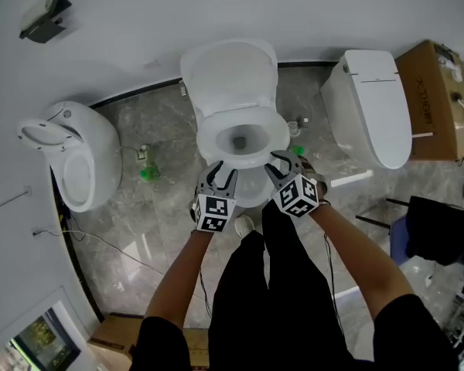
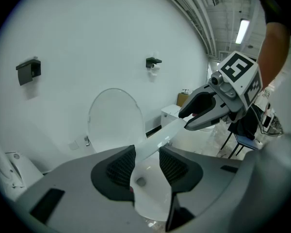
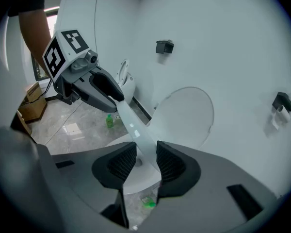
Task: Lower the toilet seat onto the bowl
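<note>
- Lowering looks almost complete: the white oval plastic toilet seat lies flat, or very nearly flat, over the white ceramic toilet bowl. The rounded white lid stands upright behind the bowl, against the wall.
- Whether a last sliver of gap separates seat from bowl at the front, no view shows plainly.
- At the bowl's front edge, on the person's left, the left gripper straddles the seat's front rim. Its jaws are set wide, with the rim running between the ribbed black pads. The pads sit right beside the rim, and I judge that they are not clamping it.
- The right gripper does the same at the bowl's front right, near its partner. Its jaws are also wide, and the rim passes between its pads, apparently loose rather than pinched.
- What is left, as I read it: let the seat settle fully onto the bowl if it is not there yet, then draw both grippers off the rim toward the person.
- A small green bottle stands on the grey marbled floor to the left of the bowl, well apart from the work.
</note>
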`<state>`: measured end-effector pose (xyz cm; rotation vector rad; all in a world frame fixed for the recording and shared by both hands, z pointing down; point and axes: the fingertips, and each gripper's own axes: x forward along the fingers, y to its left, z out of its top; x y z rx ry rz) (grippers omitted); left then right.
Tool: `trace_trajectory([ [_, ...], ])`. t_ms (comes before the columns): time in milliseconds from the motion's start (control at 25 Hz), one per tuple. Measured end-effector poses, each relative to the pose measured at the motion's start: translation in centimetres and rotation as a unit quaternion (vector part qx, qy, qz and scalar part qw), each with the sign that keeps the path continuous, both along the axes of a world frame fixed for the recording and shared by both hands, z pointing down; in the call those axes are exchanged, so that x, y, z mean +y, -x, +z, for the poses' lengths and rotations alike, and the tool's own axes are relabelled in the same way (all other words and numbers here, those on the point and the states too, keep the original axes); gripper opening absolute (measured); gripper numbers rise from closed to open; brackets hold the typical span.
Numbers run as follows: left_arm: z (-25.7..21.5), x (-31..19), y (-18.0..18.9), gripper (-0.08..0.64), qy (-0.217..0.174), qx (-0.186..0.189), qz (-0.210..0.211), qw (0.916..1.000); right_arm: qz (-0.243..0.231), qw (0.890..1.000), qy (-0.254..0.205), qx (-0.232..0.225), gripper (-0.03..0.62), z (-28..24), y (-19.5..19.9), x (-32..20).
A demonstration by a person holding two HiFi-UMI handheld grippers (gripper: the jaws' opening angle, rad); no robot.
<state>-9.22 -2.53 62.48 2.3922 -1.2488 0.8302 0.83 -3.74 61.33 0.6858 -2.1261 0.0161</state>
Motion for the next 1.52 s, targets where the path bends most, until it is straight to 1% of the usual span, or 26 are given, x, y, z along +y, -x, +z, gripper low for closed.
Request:
trace_trajectory([
  [240,1.1,1.3,-0.3,0.163,-0.007,-0.007,-0.005,0.9999,-0.007,1.000,-0.005,0.001,0.143,1.1,-0.3,1.4],
  [440,1.9,2.6,-0.2,0.163,0.003,-0.009,-0.013,0.9999,-0.022,1.000,0.005,-0.002,0.146,1.8,-0.2,2.5],
  [640,2.9,3.9,-0.6,0.163,0.026,-0.021,0.007,0.9994,-0.035,0.999,0.019,-0.002,0.150,2.7,-0.5,3.9],
  [760,3.4,4.4,-0.6,0.163,0.028,-0.024,0.012,0.9992,-0.037,0.999,0.027,-0.004,0.153,3.1,-0.4,4.5],
  [960,4.5,5.6,-0.4,0.163,0.030,-0.033,0.018,0.9988,-0.035,0.998,0.053,-0.023,0.160,4.0,-0.2,5.7],
  [1120,5.1,6.6,-0.6,0.163,0.030,-0.034,0.020,0.9988,-0.035,0.998,0.052,-0.025,0.160,4.6,-0.4,6.6],
  [1280,5.8,7.3,-0.8,0.163,0.036,-0.034,0.032,0.9983,-0.037,0.997,0.055,-0.025,0.160,5.3,-0.5,7.3],
  [1360,6.0,7.7,-0.9,0.166,0.045,-0.016,0.036,0.9982,-0.037,0.997,0.057,-0.025,0.160,5.6,-0.5,7.6],
  [1400,6.0,7.8,-0.9,0.171,0.054,0.008,0.032,0.9980,-0.038,0.997,0.058,-0.024,0.160,5.8,-0.5,7.7],
  [1440,5.8,7.8,-1.0,0.181,0.068,0.044,0.020,0.9965,-0.038,0.997,0.060,-0.023,0.160,6.0,-0.5,7.9],
  [1480,5.6,7.8,-1.0,0.199,0.085,0.088,0.000,0.9925,-0.039,0.997,0.061,-0.022,0.160,6.1,-0.5,8.0],
  [1520,5.6,7.7,-0.9,0.212,0.099,0.128,-0.025,0.9865,-0.039,0.997,0.063,-0.021,0.160,6.3,-0.5,8.2],
])
